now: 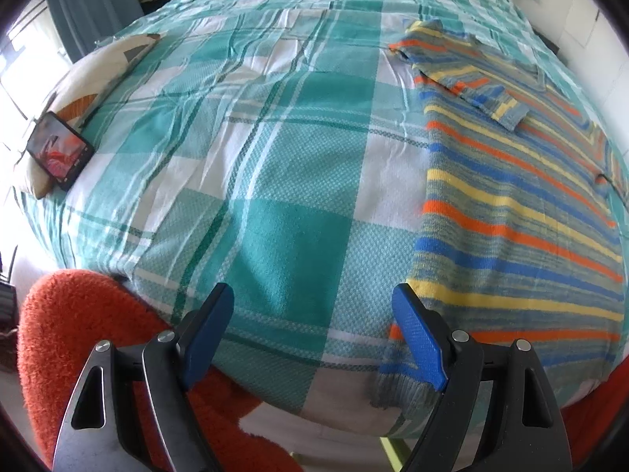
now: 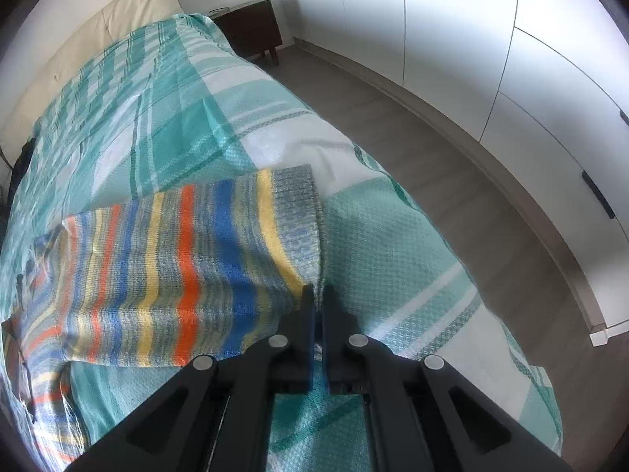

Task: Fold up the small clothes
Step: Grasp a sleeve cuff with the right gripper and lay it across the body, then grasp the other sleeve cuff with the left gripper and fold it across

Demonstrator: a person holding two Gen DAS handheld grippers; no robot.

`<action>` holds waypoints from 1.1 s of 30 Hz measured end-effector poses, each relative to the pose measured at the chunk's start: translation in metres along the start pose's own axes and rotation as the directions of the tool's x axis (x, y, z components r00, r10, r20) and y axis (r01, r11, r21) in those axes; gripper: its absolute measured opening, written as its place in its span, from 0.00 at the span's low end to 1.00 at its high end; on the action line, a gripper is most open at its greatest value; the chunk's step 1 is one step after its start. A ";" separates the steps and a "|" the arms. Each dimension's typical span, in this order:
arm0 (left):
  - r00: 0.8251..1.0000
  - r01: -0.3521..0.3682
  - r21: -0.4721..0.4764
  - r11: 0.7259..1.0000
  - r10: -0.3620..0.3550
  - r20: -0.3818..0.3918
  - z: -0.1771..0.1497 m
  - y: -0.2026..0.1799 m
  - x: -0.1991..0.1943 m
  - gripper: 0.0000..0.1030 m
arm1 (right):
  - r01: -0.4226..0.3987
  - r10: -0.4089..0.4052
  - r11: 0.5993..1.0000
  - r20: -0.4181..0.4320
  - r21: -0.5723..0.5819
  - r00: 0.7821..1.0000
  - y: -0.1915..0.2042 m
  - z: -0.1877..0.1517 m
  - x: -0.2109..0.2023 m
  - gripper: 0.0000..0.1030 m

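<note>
Left wrist view: left gripper (image 1: 312, 334) jaws wide apart, nothing between them, blue pads (image 1: 418, 338) visible at bottom centre of frame, hovering over the near edge of the bed. Right-hand pad sits just beside/overlapping the hem corner of the striped sweater (image 1: 519, 212), can't tell if touching. Sweater lies flat on the teal/white plaid bedspread (image 1: 251, 165), occupying right side of frame; stripes orange/blue/yellow on grey-blue knit. One sleeve (image 1: 468, 78) is folded in across the chest, upper right of frame. Phone (image 1: 59, 149) w/ lit screen props against a patterned pillow (image 1: 90, 74) at left edge of frame, well apart from sweater. Orange fuzzy rug (image 1: 74, 334) lower left, below bed edge. Right wrist view: right gripper (image 2: 318, 295) jaws together, clamped on the ribbed hem edge of the sweater (image 2: 177, 259), centre-bottom of frame. Fabric there is lifted off the bedspread (image 2: 393, 236) w/ shadow under it, lower left of frame; rest of garment runs off to left edge. Dark nightstand (image 2: 251, 31) top centre beside the bed, cream headboard (image 2: 98, 35) upper left, white wardrobe doors (image 2: 511, 59) across right side, grey wood floor (image 2: 452, 165) between bed & wardrobe.
</note>
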State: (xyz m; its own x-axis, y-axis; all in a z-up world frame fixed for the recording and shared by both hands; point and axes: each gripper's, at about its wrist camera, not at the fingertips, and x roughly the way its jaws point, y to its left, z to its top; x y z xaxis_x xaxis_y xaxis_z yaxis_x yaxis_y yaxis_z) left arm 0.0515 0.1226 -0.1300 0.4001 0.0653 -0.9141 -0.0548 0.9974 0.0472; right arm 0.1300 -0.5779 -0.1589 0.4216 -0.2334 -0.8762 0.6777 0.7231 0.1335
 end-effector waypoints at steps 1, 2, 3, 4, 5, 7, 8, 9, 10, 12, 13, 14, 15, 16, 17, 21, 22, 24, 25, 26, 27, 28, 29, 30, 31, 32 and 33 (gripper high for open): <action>1.000 -0.005 0.021 1.000 0.005 0.026 0.003 -0.003 -0.010 0.82 | -0.008 0.008 1.000 0.004 -0.010 1.000 0.000 -0.001 -0.003 0.07; 0.998 -0.007 0.051 0.999 0.004 0.061 0.008 -0.007 -0.021 0.82 | -0.022 0.022 0.999 0.000 -0.029 1.000 -0.001 -0.004 -0.006 0.13; 0.995 -0.004 0.083 0.997 -0.004 0.096 0.015 -0.013 -0.033 0.82 | -0.030 0.030 0.998 -0.011 -0.055 0.999 0.000 -0.006 -0.011 0.29; 0.990 0.009 0.121 0.993 -0.026 0.139 0.025 -0.022 -0.046 0.82 | -0.035 0.034 0.996 -0.019 -0.076 0.999 0.000 -0.009 -0.016 0.49; 0.982 0.028 0.158 0.987 -0.057 0.182 0.038 -0.031 -0.059 0.83 | -0.026 0.025 0.995 -0.015 -0.099 1.000 0.001 -0.013 -0.023 0.57; 0.957 0.080 0.235 0.969 -0.140 0.254 0.064 -0.056 -0.079 0.91 | 0.029 -0.027 0.990 0.018 -0.139 0.999 0.002 -0.027 -0.045 0.65; 0.944 0.105 0.276 0.955 -0.182 0.273 0.077 -0.070 -0.083 0.96 | 0.020 -0.016 0.989 0.031 -0.147 0.999 0.001 -0.036 -0.057 0.65; 0.935 0.137 0.330 0.934 -0.232 0.269 0.090 -0.088 -0.082 0.97 | -0.012 0.018 0.990 0.040 -0.142 0.999 0.000 -0.044 -0.068 0.65; 0.931 0.176 0.394 0.902 -0.282 0.230 0.103 -0.110 -0.074 0.97 | -0.048 0.054 0.990 0.050 -0.130 0.997 0.001 -0.051 -0.078 0.65; 0.939 0.211 0.485 0.849 -0.313 0.139 0.122 -0.149 -0.042 0.97 | -0.123 0.131 0.986 0.067 -0.111 0.989 0.005 -0.070 -0.099 0.65; 0.951 0.207 0.512 0.834 -0.293 0.094 0.130 -0.168 -0.019 0.97 | -0.167 0.176 0.980 0.079 -0.109 0.981 0.010 -0.083 -0.110 0.65; 0.965 0.194 0.525 0.829 -0.259 0.052 0.136 -0.183 0.006 0.96 | -0.207 0.217 0.972 0.093 -0.110 0.972 0.015 -0.095 -0.119 0.65; 0.974 0.180 0.531 0.828 -0.225 0.021 0.140 -0.195 0.027 0.94 | -0.238 0.250 0.964 0.106 -0.114 0.962 0.023 -0.106 -0.127 0.66; 0.983 0.157 0.537 0.829 -0.184 -0.004 0.144 -0.205 0.050 0.92 | -0.269 0.284 0.955 0.119 -0.123 0.952 0.029 -0.118 -0.135 0.67; 0.989 0.136 0.537 0.833 -0.149 -0.019 0.147 -0.211 0.067 0.82 | -0.289 0.306 0.948 0.130 -0.135 0.943 0.039 -0.126 -0.138 0.67; 0.984 0.177 0.390 0.904 -0.172 -0.049 0.170 -0.194 0.097 0.08 | -0.298 0.341 0.922 0.151 -0.248 0.928 0.069 -0.161 -0.151 0.68; 0.979 0.203 0.330 0.922 -0.199 -0.047 0.178 -0.180 0.092 0.08 | -0.286 0.338 0.912 0.142 -0.295 0.930 0.076 -0.167 -0.152 0.68; 0.962 0.263 0.173 0.949 -0.272 0.031 0.195 -0.130 0.070 0.07 | -0.268 0.333 0.901 0.149 -0.342 0.931 0.084 -0.169 -0.151 0.68; 0.964 0.250 0.100 0.963 -0.257 0.072 0.202 -0.100 0.063 0.07 | -0.271 0.338 0.899 0.154 -0.345 0.928 0.085 -0.169 -0.151 0.68; 0.967 0.232 0.020 0.972 -0.233 0.098 0.210 -0.069 0.059 0.07 | -0.280 0.345 0.899 0.150 -0.338 0.927 0.085 -0.167 -0.148 0.68; 0.976 0.197 -0.072 0.978 -0.188 0.112 0.217 -0.035 0.060 0.07 | -0.286 0.347 0.900 0.146 -0.329 0.926 0.085 -0.166 -0.144 0.68; 0.984 0.152 -0.146 0.977 -0.137 0.113 0.223 -0.007 0.062 0.07 | -0.291 0.348 0.903 0.138 -0.317 0.927 0.085 -0.165 -0.140 0.68; 0.992 0.096 -0.215 0.972 -0.075 0.103 0.227 0.021 0.067 0.06 | -0.296 0.349 0.904 0.131 -0.309 0.928 0.083 -0.165 -0.138 0.68; 0.997 0.039 -0.278 0.960 -0.019 0.077 0.230 0.051 0.075 0.06 | -0.303 0.351 0.904 0.120 -0.303 0.929 0.084 -0.165 -0.135 0.68; 0.999 0.007 -0.316 0.949 0.009 0.049 0.230 0.069 0.083 0.06 | -0.310 0.355 0.903 0.108 -0.299 0.929 0.085 -0.164 -0.131 0.68; 0.999 -0.014 -0.342 0.940 0.023 0.023 0.229 0.085 0.091 0.06 | -0.314 0.357 0.901 0.101 -0.298 0.928 0.086 -0.165 -0.129 0.68; 1.000 -0.020 -0.360 0.933 0.023 0.005 0.228 0.094 0.100 0.06 | -0.317 0.359 0.899 0.096 -0.302 0.928 0.087 -0.165 -0.128 0.68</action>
State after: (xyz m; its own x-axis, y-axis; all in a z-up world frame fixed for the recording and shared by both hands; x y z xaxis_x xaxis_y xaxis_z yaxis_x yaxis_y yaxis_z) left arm 0.2947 0.2301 -0.1248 0.4031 0.0886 -0.9109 -0.3884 0.9178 -0.0826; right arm 0.0359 -0.3775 -0.1115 0.6926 -0.0191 -0.7211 0.2940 0.9203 0.2580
